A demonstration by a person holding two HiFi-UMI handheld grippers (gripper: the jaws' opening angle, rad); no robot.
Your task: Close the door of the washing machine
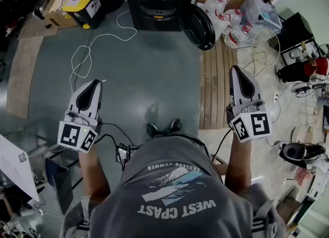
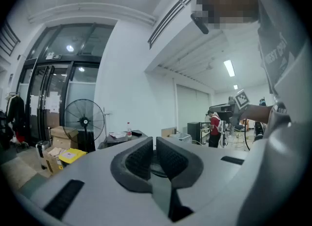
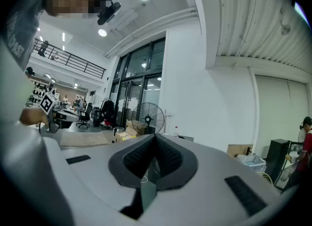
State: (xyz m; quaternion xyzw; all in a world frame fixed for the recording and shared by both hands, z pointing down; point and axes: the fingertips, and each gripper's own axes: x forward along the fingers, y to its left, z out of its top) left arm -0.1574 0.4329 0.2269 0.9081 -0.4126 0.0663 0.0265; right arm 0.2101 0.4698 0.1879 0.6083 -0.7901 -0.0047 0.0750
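A black washing machine point(image 1: 157, 0) stands at the far end of the grey floor. Its round door point(image 1: 198, 26) hangs open, swung out to the machine's right. Both grippers are held out level in front of the person, well short of the machine. My left gripper point(image 1: 93, 84) is at the left and my right gripper point(image 1: 237, 70) at the right, nearer in line with the open door. In the left gripper view the ribbed pads point(image 2: 139, 156) stand together, with nothing between them at the left gripper point(image 2: 154, 139). The right gripper point(image 3: 155, 136) is shut and empty too.
A yellow and black box point(image 1: 82, 3) sits left of the machine, and a white cable point(image 1: 85, 57) loops across the floor. Wooden planks point(image 1: 218, 83), water jugs point(image 1: 231, 26) and a wire rack point(image 1: 264, 47) lie to the right. A standing fan point(image 2: 84, 122) is by the wall.
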